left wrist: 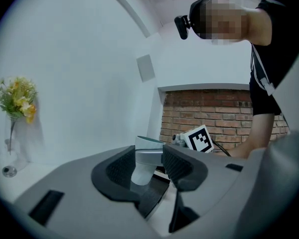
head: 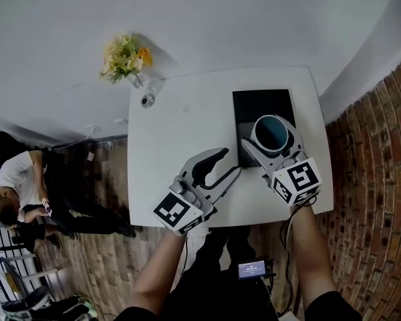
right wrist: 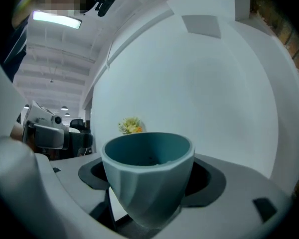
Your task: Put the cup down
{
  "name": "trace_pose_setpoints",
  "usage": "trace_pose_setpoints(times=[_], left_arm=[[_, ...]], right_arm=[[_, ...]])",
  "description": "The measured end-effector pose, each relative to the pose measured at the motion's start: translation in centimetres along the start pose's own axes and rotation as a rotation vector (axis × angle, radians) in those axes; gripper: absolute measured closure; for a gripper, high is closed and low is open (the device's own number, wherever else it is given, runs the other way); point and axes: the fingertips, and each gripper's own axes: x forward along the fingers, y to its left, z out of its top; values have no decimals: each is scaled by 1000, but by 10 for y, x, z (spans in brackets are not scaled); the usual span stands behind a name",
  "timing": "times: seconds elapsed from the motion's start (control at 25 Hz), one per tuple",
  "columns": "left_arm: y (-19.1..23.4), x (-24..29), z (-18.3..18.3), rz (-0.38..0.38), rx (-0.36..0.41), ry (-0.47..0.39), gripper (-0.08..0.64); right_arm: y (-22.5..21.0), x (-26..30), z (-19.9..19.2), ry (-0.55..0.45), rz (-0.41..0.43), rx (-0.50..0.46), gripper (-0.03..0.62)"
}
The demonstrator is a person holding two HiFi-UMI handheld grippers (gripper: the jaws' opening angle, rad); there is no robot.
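Observation:
A teal faceted cup (head: 272, 132) sits between the fingers of my right gripper (head: 271, 138), which is shut on it over a black mat (head: 262, 101) on the white table (head: 180, 119). In the right gripper view the cup (right wrist: 147, 183) stands upright and fills the gap between the jaws of the right gripper (right wrist: 152, 180). I cannot tell whether its base touches the mat. My left gripper (head: 226, 164) lies left of the mat's near corner, open with nothing pressed between its pads. Through the gap of the left gripper (left wrist: 149, 171) the cup (left wrist: 142, 168) shows farther off.
A glass vase of yellow flowers (head: 123, 59) stands at the table's far left corner, with a small round object (head: 147, 100) beside it. A brick wall (head: 374, 179) runs along the right. A person (head: 13, 186) sits on the floor to the left.

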Motion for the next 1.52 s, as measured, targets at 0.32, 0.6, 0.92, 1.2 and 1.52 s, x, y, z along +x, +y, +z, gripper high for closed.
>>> trace_pose_setpoints(times=[0.32, 0.6, 0.92, 1.2, 1.52], left_arm=[[22, 11, -5, 33, 0, -17, 403], [32, 17, -13, 45, -9, -23, 403], [36, 21, -13, 56, -22, -60, 403], [38, 19, -17, 54, -21, -59, 403], [41, 20, -25, 72, -28, -56, 403]], right_arm=[[-21, 35, -6, -16, -10, -4, 193], [-38, 62, -15, -25, -16, -13, 193], [-53, 87, -25, -26, -33, -4, 193], [-65, 103, -30, -24, -53, -2, 193], [-80, 115, -37, -27, -67, 21, 193]])
